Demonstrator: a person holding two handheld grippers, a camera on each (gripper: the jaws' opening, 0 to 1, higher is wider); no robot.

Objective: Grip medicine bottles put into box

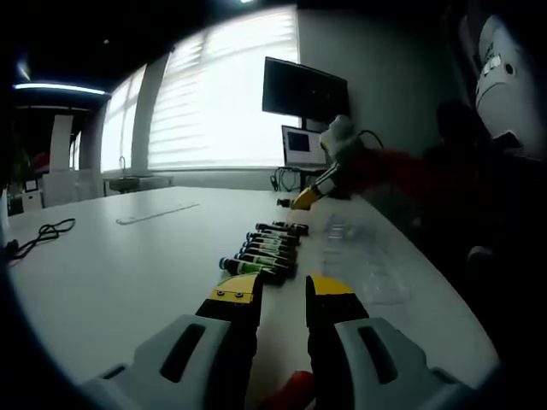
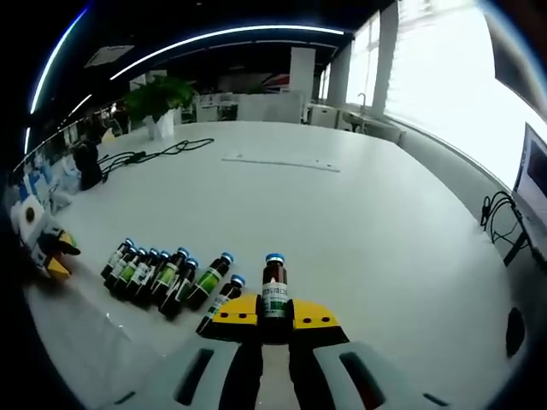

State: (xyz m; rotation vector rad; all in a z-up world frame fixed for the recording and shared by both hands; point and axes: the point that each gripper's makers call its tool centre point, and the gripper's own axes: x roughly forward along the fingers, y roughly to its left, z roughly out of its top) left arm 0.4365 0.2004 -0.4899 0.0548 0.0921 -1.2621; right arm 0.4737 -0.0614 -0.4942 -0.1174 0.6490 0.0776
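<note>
Several small brown medicine bottles with green labels and blue caps lie in a row on the white table. Beside them on the right is a clear plastic box. My left gripper stands open just short of the row, with nothing between its yellow-tipped jaws. My right gripper is shut on one upright bottle; the rest of the row lies to its left. From the left gripper view, the right gripper hovers past the far end of the row. The left gripper appears at the left edge.
A black cable lies at the table's left; the same cable shows far off. A clear flat strip lies mid-table. Monitors stand at the far end by the window. A person's red sleeve reaches in from the right.
</note>
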